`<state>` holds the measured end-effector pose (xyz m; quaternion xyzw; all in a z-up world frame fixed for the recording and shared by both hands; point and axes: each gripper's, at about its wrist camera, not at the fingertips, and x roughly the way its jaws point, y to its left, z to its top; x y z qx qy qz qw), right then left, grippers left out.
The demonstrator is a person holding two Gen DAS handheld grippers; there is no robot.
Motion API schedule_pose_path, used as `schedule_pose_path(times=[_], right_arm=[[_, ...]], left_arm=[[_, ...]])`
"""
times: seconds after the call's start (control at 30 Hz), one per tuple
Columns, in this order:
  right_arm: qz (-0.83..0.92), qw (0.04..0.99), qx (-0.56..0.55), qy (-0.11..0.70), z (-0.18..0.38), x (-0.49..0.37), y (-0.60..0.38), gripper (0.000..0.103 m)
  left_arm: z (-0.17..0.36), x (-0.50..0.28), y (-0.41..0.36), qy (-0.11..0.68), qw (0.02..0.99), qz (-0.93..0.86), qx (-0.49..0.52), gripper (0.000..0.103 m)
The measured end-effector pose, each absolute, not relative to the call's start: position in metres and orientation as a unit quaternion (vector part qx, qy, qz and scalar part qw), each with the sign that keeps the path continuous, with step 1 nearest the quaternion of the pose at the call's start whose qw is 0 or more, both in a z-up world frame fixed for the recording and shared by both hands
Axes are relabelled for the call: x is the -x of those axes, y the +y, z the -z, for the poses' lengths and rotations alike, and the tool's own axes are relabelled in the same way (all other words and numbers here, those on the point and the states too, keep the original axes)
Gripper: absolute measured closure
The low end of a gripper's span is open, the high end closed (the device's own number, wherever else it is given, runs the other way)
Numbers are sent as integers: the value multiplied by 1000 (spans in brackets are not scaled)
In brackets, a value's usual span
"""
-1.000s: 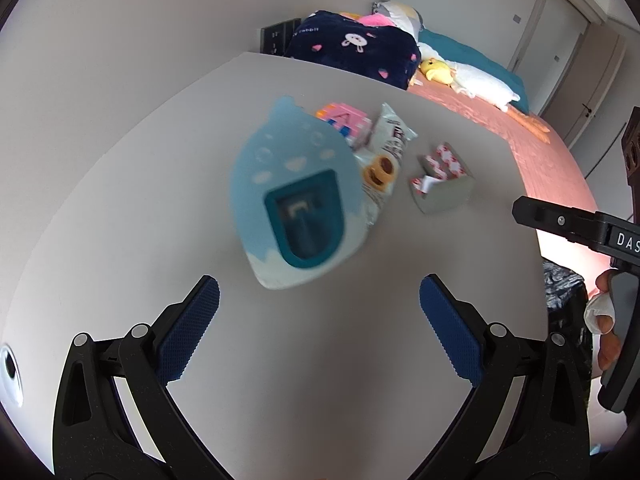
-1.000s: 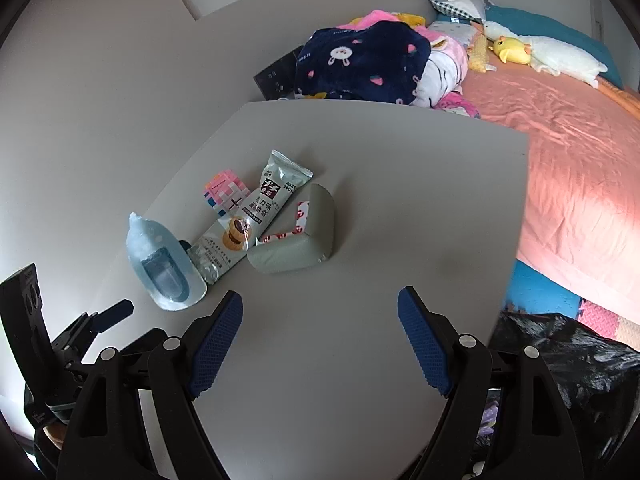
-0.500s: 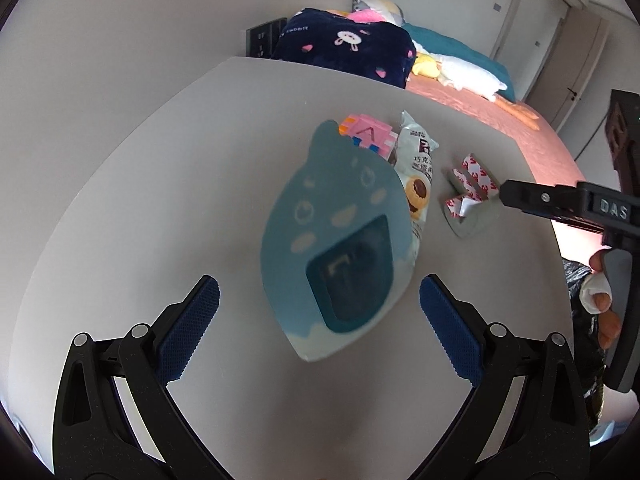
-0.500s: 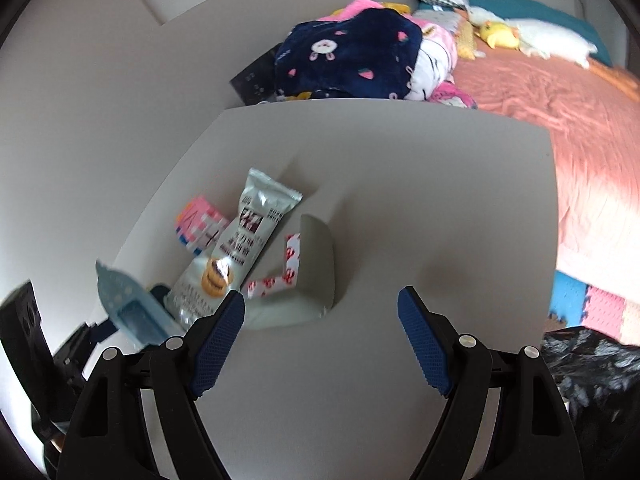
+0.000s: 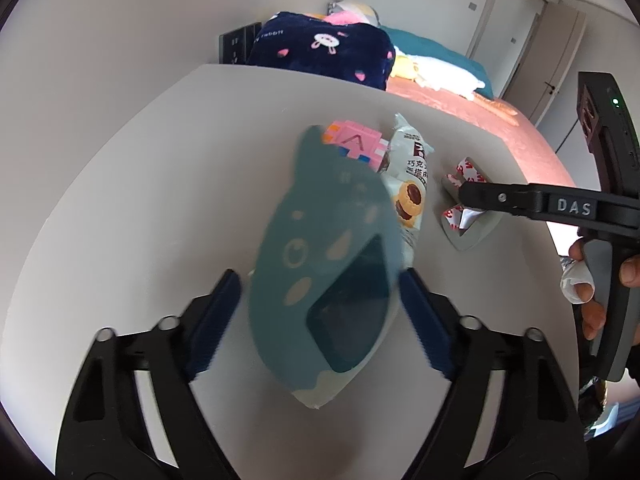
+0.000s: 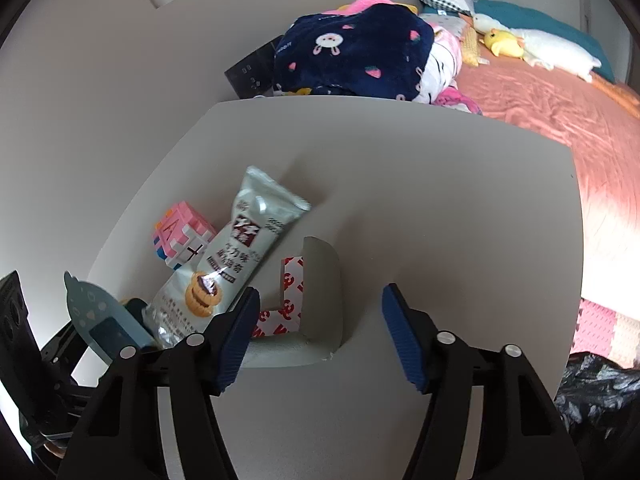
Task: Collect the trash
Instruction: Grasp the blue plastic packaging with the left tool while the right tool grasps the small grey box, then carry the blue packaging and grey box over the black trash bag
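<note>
One flat, teardrop-shaped blue packet (image 5: pixel 328 280) with pale spots and a dark window stands tilted between the left gripper (image 5: pixel 320 320)'s ribbed blue pads, which sit close at its edges; whether they pinch it I cannot tell. Just beyond it lie one shiny silver biscuit wrapper (image 6: pixel 228 264) and one pink blocky cube (image 6: pixel 180 236). The right gripper (image 6: pixel 320 332) is spread wide, with one grey rounded corner guard (image 6: pixel 320 300), red-printed backing on its inner faces, between its fingers. All rest on one smooth grey table (image 6: pixel 420 200); a crinkled black bag (image 6: pixel 596 392) lies to the right.
</note>
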<state>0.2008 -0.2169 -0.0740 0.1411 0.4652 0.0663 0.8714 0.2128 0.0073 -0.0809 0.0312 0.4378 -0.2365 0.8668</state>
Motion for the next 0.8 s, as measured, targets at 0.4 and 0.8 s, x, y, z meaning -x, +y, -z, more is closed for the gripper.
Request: schedule_pose_path(times=[0.4,0.8], right_arm=[[-96,869,-137,466,68,-198,-212,69],[-108,873,-142,454,54,-171,-220,70]], left_arm=[[66,-196,13,412,887,207,-30,36],[53,-182,22,432,886,158,52,39]])
